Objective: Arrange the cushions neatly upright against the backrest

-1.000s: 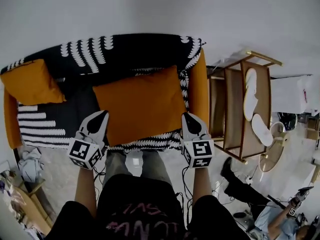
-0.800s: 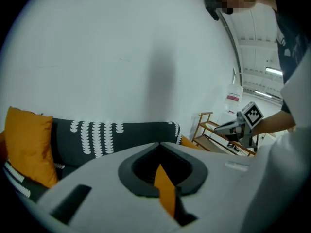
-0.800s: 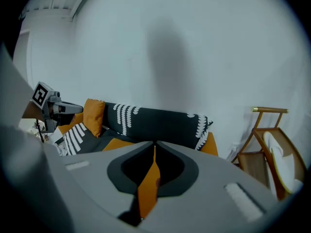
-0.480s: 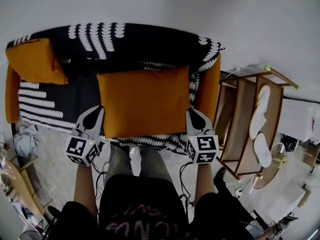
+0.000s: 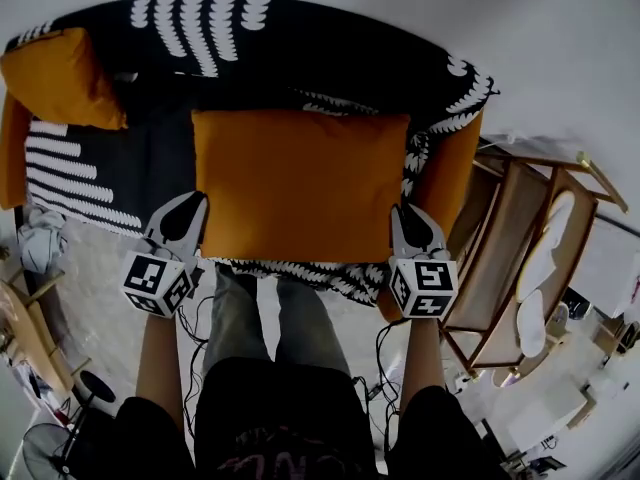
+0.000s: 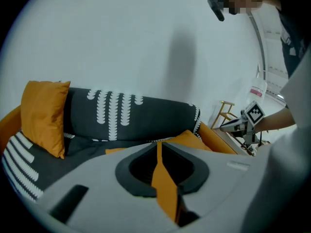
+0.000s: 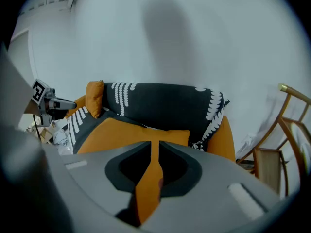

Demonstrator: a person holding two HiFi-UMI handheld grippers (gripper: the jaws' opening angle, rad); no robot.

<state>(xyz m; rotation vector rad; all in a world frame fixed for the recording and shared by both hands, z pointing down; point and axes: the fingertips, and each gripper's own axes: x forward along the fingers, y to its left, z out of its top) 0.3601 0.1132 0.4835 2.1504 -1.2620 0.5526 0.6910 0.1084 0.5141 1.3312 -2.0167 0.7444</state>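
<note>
Left tool (image 5: 190, 200): jaws all but together, a thin fold of orange fabric pinched in the slit. They have just been opening a little, with the fabric between the pads. The fold is the near left corner of the large orange cushion (image 5: 300, 183).

Right tool (image 5: 403, 208): same reading. Narrow slit, orange fabric filling it, jaws just opening slightly. It grips the cushion's near right corner.

The cushion spans the right half of the sofa (image 5: 455, 183), over the seat, with its far edge toward the backrest (image 5: 330, 53). From the right gripper view it slopes away from the tool toward the backrest.

1 small orange cushion (image 5: 50, 76) stands upright in the far left corner, against the backrest.

A black throw (image 5: 200, 18) with white scalloped and striped patterning covers the backrest and seat.

A wooden rack (image 5: 520, 238) stands just right of the sofa.

Writing: each marker cube (image 5: 155, 280) carries black and white squares, no letters. Pale print on the person's dark shirt (image 5: 280, 438) is cut off at the frame edge and not legible.
</note>
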